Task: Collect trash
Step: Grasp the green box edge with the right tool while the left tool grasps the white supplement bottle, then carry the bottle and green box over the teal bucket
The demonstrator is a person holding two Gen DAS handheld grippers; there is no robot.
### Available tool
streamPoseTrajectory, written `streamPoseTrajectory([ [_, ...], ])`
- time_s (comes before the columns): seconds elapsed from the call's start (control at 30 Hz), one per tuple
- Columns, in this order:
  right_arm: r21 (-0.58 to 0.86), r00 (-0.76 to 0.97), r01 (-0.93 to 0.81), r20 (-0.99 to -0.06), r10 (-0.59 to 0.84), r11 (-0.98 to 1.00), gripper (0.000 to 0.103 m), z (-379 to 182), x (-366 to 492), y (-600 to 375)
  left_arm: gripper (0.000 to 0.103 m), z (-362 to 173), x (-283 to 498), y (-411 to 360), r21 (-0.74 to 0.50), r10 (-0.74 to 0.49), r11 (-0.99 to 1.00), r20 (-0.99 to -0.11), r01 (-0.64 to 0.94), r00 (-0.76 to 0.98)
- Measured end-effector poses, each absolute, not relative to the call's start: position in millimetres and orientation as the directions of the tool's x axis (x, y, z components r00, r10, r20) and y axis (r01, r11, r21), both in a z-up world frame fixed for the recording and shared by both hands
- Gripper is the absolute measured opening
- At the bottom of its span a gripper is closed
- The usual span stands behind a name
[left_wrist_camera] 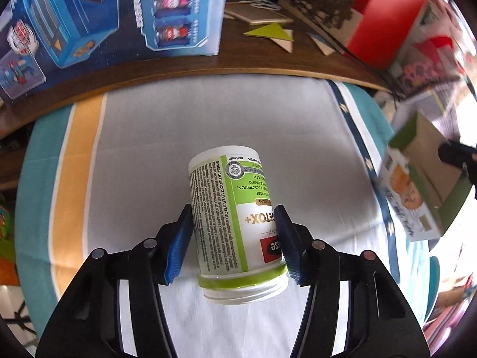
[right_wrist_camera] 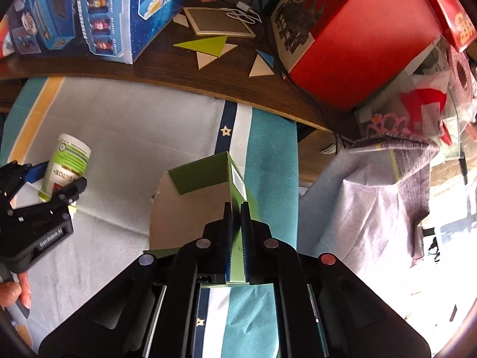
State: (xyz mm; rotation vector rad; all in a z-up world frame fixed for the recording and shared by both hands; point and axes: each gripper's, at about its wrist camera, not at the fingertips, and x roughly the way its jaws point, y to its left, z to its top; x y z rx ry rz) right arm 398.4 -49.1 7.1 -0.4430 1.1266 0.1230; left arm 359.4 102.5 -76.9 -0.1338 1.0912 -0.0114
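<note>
Left gripper (left_wrist_camera: 234, 238) is clamping lidless supplement bottle (left_wrist_camera: 229, 208), long axis running near-to-far btwn pads; right gripper (right_wrist_camera: 237, 238) is pinching carton (right_wrist_camera: 208, 197) wall, 1 item each.

Bottle (left_wrist_camera: 229, 208) on cloth (left_wrist_camera: 143, 137), carton (right_wrist_camera: 202, 197) right, desk (left_wrist_camera: 268, 56) behind.

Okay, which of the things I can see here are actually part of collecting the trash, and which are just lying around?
Part of the job:
- supplement bottle, lidless, between the left gripper pads
- green carton, one wall pinched by the right gripper

Just lying about:
- blue toy box
- red box
- cardboard triangles
- tablet with white cable
- grey cloth
</note>
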Motion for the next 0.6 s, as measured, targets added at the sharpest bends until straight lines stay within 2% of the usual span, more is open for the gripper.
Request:
streamPoseTrajectory([
  [0.33, -0.148, 0.445, -0.303, -0.896, 0.002, 0.941, 0.002, 22, 332, -69, 0.056, -46, 284, 67, -0.092, -0.109, 0.994, -0.865, 0.06, 0.489],
  [0.6, -0.044, 0.465, -0.227, -0.882, 0.068, 0.973, 0.002, 32, 273, -125, 0.056, -36, 230, 23, -0.065, -0.141, 0.983, -0.866, 0.172, 0.479],
])
